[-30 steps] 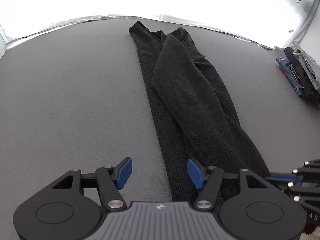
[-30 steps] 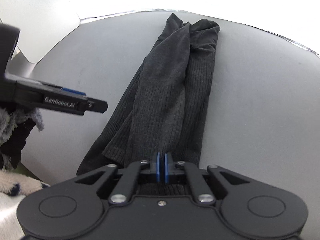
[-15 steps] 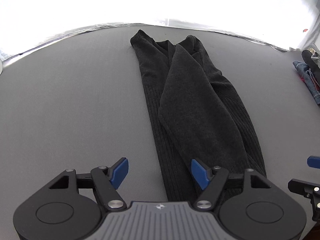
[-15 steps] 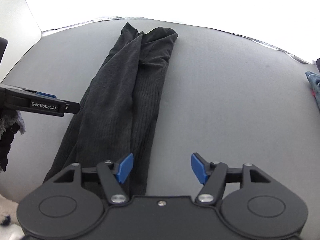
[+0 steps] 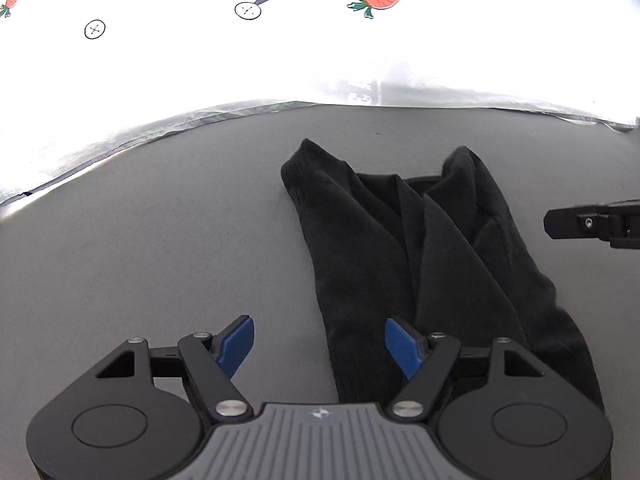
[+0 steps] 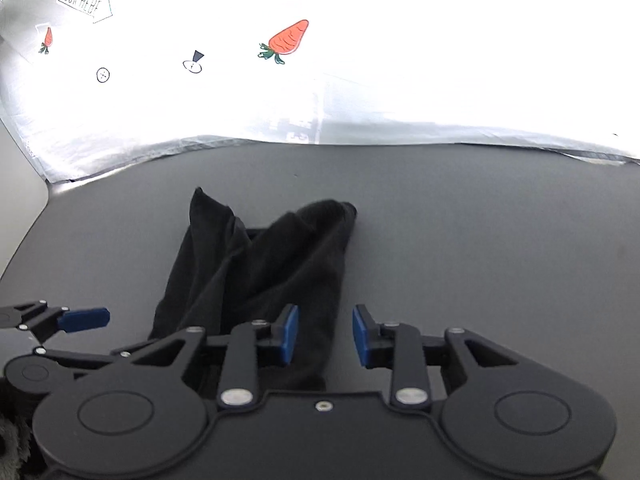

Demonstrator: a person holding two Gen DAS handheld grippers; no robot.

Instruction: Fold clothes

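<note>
A dark charcoal ribbed garment (image 5: pixel 420 248) lies folded into a long narrow strip on the grey table (image 5: pixel 160 240); it also shows in the right wrist view (image 6: pixel 264 264). My left gripper (image 5: pixel 319 344) is open and empty, over the strip's left edge. My right gripper (image 6: pixel 325 334) is open and empty, its jaws astride the strip's right edge. The right gripper's tip shows at the right of the left wrist view (image 5: pixel 592 224). The left gripper's blue fingertip (image 6: pixel 84 318) shows at the left of the right wrist view.
A bright white curtain (image 5: pixel 320 40) printed with carrots and buttons hangs behind the table's far edge; it also shows in the right wrist view (image 6: pixel 360 60). Some fuzzy dark cloth (image 6: pixel 12 432) sits at the bottom left.
The right gripper let go of the garment's near end and opened. Both grippers have moved forward along the strip toward its far end, with the right jaws narrower than half a second ago.
</note>
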